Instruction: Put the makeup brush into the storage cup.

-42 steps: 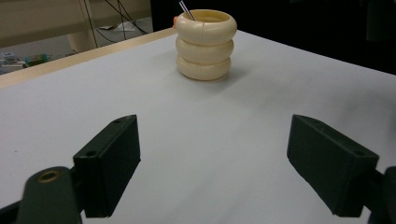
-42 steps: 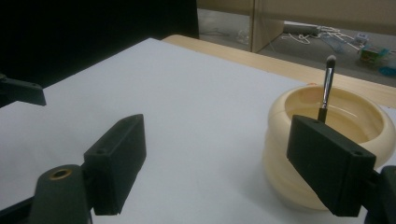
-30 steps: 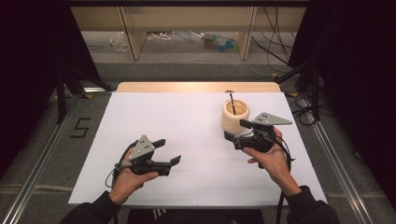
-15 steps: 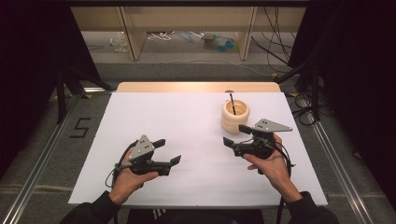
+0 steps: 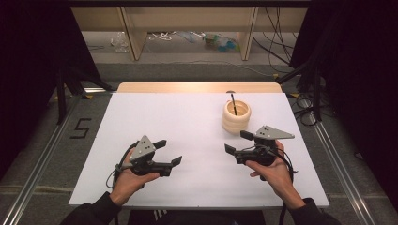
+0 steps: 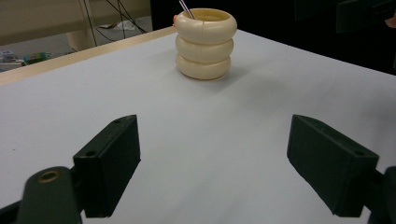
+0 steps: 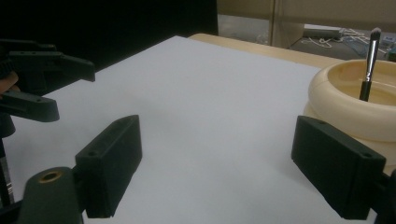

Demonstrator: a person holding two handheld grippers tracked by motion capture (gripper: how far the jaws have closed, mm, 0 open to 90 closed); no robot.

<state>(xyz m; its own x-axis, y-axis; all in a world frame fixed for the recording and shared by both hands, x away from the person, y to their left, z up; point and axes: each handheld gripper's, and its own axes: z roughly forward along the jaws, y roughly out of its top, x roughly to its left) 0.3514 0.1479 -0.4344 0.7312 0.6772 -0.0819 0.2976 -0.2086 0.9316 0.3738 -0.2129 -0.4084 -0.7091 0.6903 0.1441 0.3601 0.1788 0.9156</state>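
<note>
On the white counter point(image 5: 187, 122), a cream ribbed ring-stacked holder point(image 5: 236, 117) w/ a black brush point(image 5: 232, 102) stands just beyond the right gripper point(image 5: 238, 142); left gripper point(image 5: 168, 152) well apart, both jaws wide, empty.

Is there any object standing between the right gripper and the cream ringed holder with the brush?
Nothing visible does. The right gripper, jaws open, sits just in front of the cream holder, with only bare white table between them. The brush stands inside the holder.
</note>
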